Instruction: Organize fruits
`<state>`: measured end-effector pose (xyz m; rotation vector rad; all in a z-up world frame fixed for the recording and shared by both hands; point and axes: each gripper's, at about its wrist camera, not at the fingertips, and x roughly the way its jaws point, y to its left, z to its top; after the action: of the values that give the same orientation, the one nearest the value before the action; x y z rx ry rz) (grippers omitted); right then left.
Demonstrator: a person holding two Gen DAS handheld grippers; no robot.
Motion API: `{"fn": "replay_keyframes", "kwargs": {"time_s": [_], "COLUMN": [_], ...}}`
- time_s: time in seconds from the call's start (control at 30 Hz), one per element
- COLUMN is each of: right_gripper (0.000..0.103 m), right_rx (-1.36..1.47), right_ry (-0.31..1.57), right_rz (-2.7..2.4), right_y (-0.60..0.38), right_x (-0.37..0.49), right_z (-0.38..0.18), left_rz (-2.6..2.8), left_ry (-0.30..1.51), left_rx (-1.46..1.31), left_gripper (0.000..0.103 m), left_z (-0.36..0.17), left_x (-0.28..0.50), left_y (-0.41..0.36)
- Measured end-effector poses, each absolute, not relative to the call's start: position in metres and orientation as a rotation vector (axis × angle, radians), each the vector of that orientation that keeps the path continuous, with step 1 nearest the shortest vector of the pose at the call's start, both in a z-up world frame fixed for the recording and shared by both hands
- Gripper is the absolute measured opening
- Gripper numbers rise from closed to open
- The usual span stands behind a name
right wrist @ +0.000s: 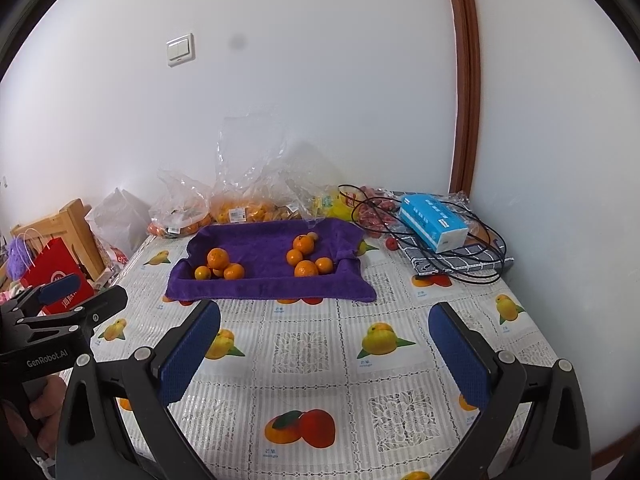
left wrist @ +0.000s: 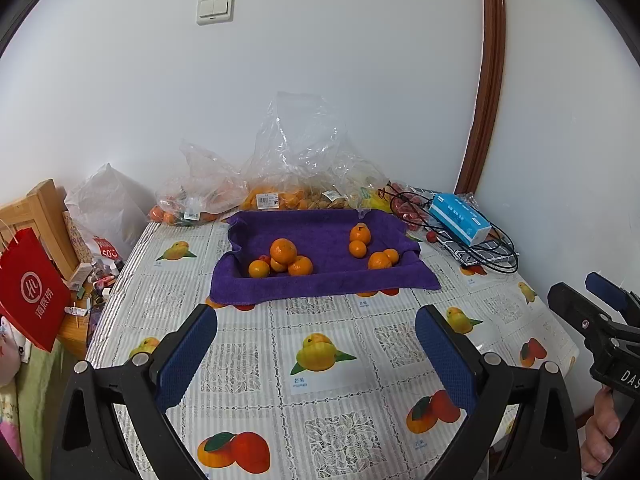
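Note:
A purple towel [left wrist: 320, 280] [right wrist: 264, 284] lines a shallow tray at the middle of the table. Two groups of oranges lie on it: a left pile [left wrist: 283, 251] [right wrist: 218, 259] and a right cluster [left wrist: 379, 261] [right wrist: 306, 269]. My left gripper [left wrist: 316, 320] hovers open above the tablecloth, short of the towel, with nothing between its blue pads. My right gripper [right wrist: 325, 316] is open and empty too, at a similar distance. Each gripper shows at the edge of the other's view, the right gripper [left wrist: 600, 300] and the left gripper [right wrist: 72, 292].
Clear plastic bags of oranges [left wrist: 276, 196] [right wrist: 244, 210] stand behind the towel against the wall. At the back right lie a blue tissue box [left wrist: 460, 218] [right wrist: 434, 222], black cables [right wrist: 480, 256] and red fruits [right wrist: 370, 214]. A red paper bag [left wrist: 28, 292] hangs left of the table.

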<state>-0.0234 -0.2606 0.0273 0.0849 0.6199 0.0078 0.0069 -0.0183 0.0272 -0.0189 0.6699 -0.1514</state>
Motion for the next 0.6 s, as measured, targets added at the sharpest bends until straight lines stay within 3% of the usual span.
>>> {"fn": "replay_keyframes", "kwargs": {"time_s": [0.6], "right_gripper": [0.102], "right_rx": [0.091], "right_ry": [0.616], "right_rz": [0.01], "right_y": [-0.2618], "right_x": [-0.0238], "right_z": [0.026], "left_rz": [-0.15], "left_ry": [0.671], "left_rx": [-0.02], "left_gripper": [0.101], "left_z": [0.0266], "left_x": [0.007], "left_y": [-0.0178]}}
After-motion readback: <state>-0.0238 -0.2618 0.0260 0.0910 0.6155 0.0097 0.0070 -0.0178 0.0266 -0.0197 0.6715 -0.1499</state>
